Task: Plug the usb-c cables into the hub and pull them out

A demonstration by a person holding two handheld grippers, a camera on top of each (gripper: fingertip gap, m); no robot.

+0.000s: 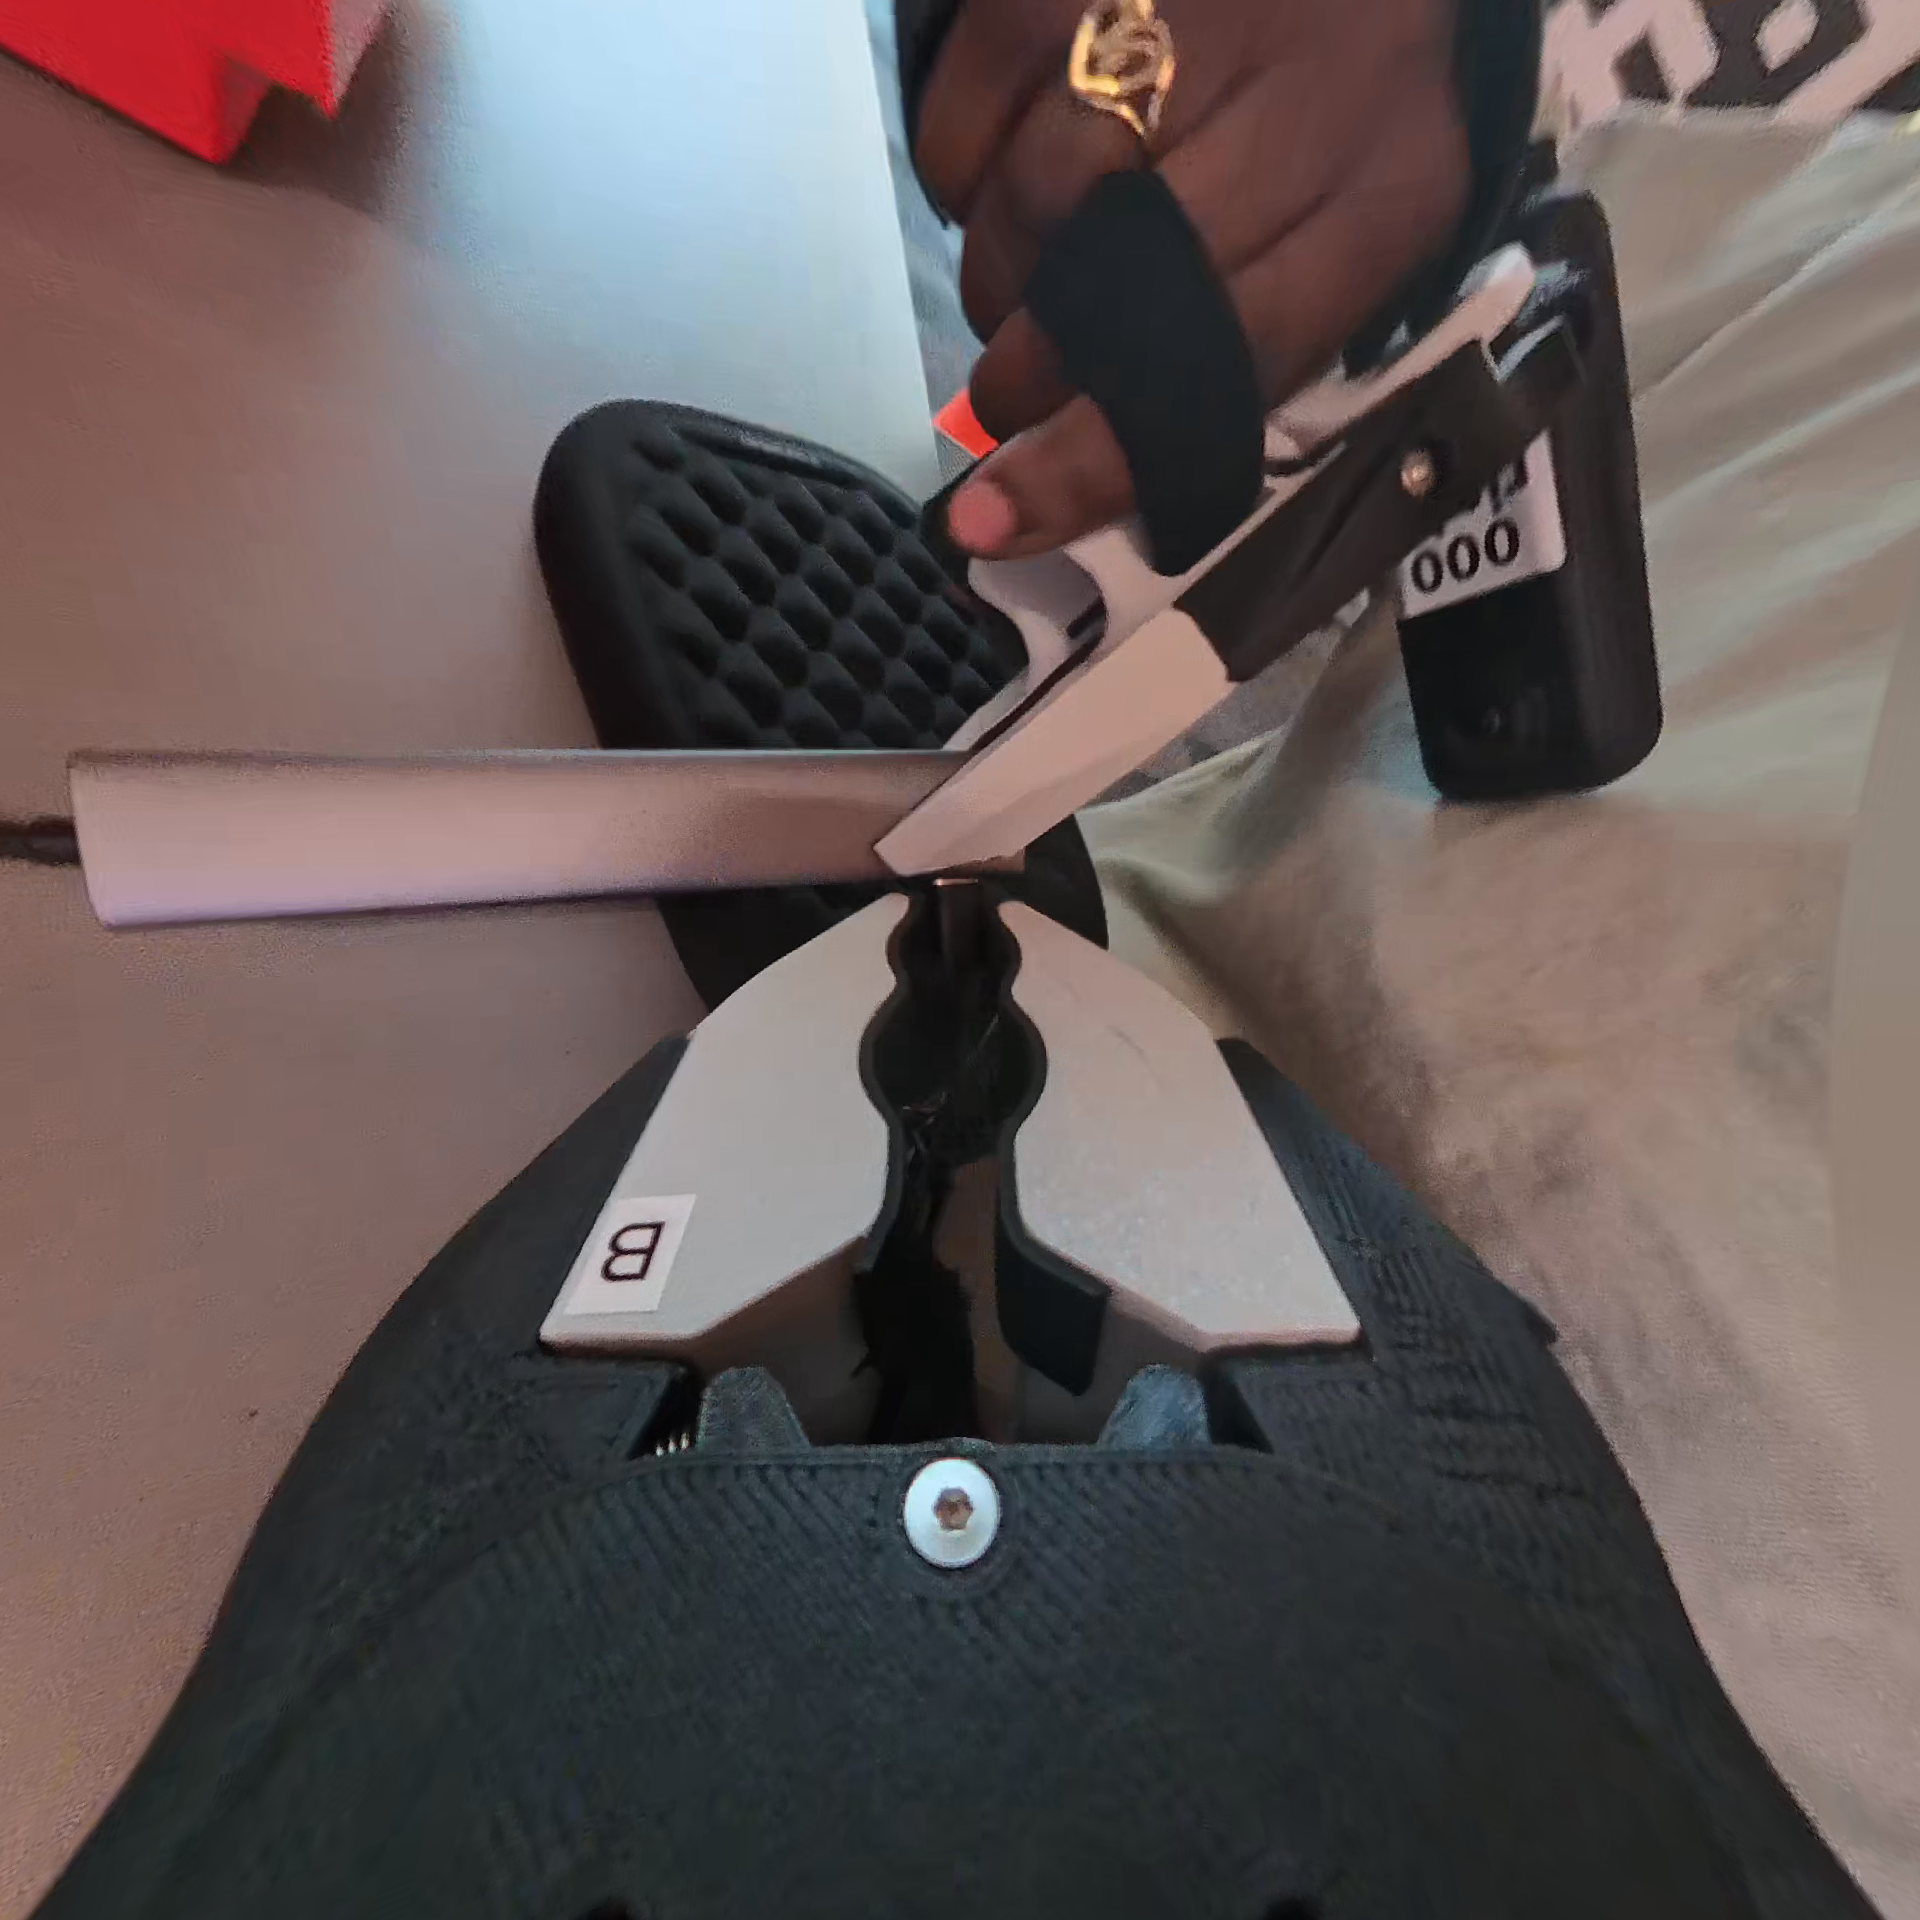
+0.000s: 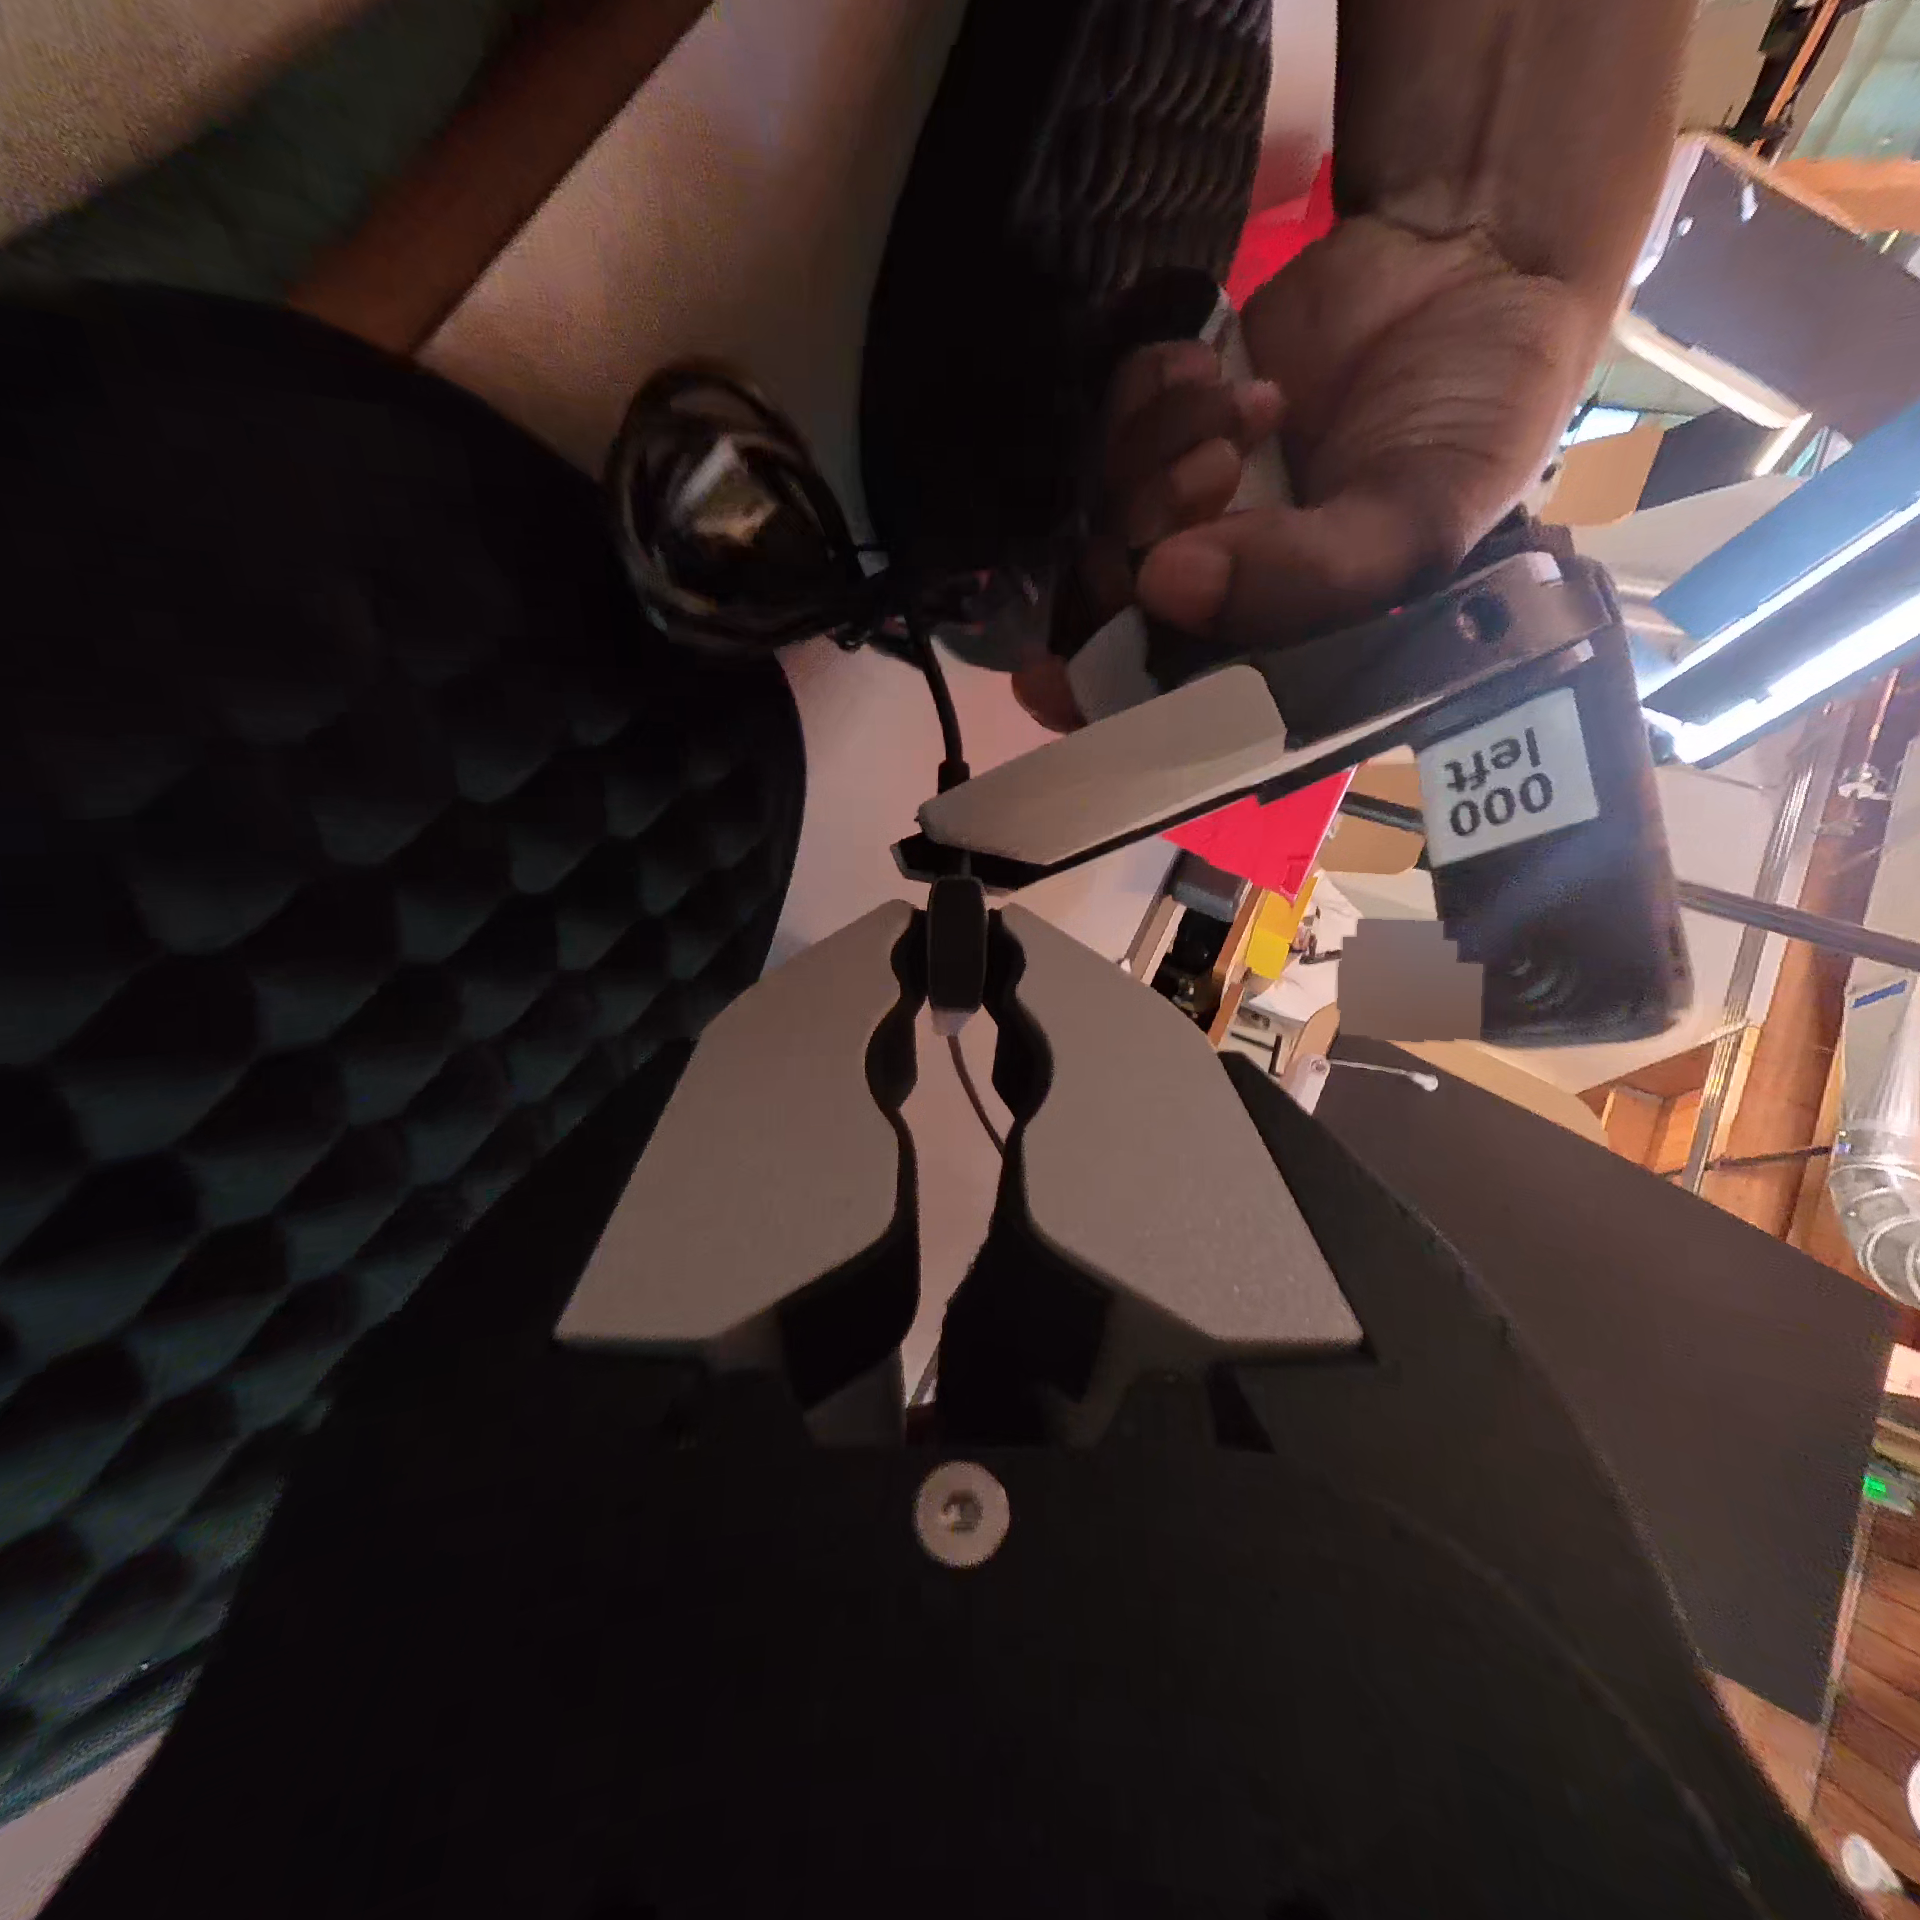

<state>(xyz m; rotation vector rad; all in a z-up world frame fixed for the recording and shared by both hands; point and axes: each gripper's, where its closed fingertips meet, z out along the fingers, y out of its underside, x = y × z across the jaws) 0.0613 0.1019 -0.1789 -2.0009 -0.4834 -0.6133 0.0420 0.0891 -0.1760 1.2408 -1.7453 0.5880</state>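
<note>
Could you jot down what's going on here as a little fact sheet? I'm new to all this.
Setup: a person holds two handheld grippers
Left gripper: shut on a dark cable end, just below the hub's edge
Right gripper: shut on a black plug
Hub: silver bar, lying crosswise
Spare cable: coiled, black
Beneath: black dimpled pad
Plugged in: cannot tell

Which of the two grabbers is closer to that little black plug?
Right. The right gripper is clamped directly on the plug, at its fingertips. The left gripper pinches the cable just beyond the plug, close but not on it.
</note>
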